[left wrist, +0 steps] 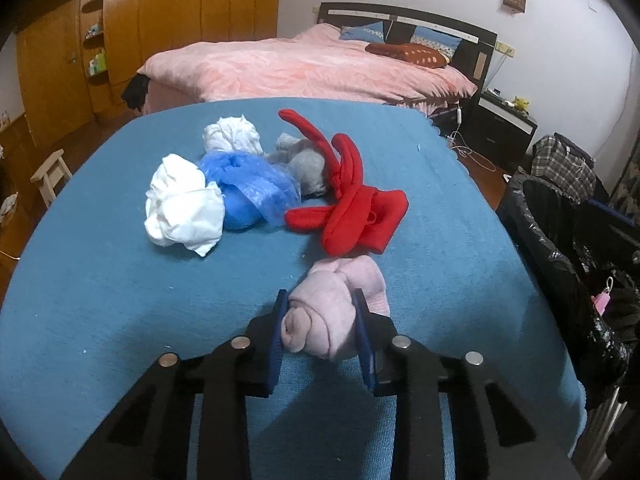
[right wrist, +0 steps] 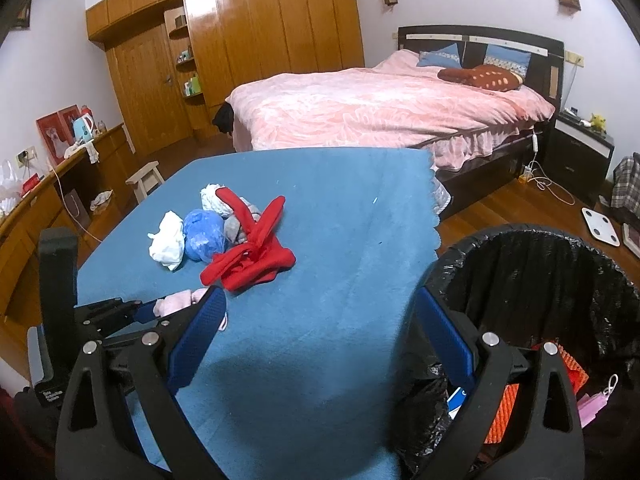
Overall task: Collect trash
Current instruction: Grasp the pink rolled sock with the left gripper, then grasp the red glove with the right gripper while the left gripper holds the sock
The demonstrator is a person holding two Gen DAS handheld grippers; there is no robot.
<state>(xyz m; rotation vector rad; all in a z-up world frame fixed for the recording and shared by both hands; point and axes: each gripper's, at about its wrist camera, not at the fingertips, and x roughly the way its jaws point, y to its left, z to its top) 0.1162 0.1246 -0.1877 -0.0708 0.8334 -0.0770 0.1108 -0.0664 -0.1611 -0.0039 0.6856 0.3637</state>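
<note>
My left gripper (left wrist: 322, 312) is shut on a rolled pink sock (left wrist: 332, 308) on the blue table cloth (left wrist: 100, 300); it also shows in the right wrist view (right wrist: 176, 302). Beyond it lie a red cloth item (left wrist: 352, 208), a blue plastic bag (left wrist: 248, 188), two white crumpled wads (left wrist: 184, 204) and a grey sock (left wrist: 308, 160). My right gripper (right wrist: 320, 312) is open and empty, above the table's right edge beside the black-lined trash bin (right wrist: 540, 264).
The bin (left wrist: 560, 232) stands right of the table and holds orange and pink items (right wrist: 580, 392). A bed with pink cover (right wrist: 380, 104) is behind. A wooden wardrobe (right wrist: 240, 40), a stool (right wrist: 146, 180) and a side counter (right wrist: 40, 208) stand left.
</note>
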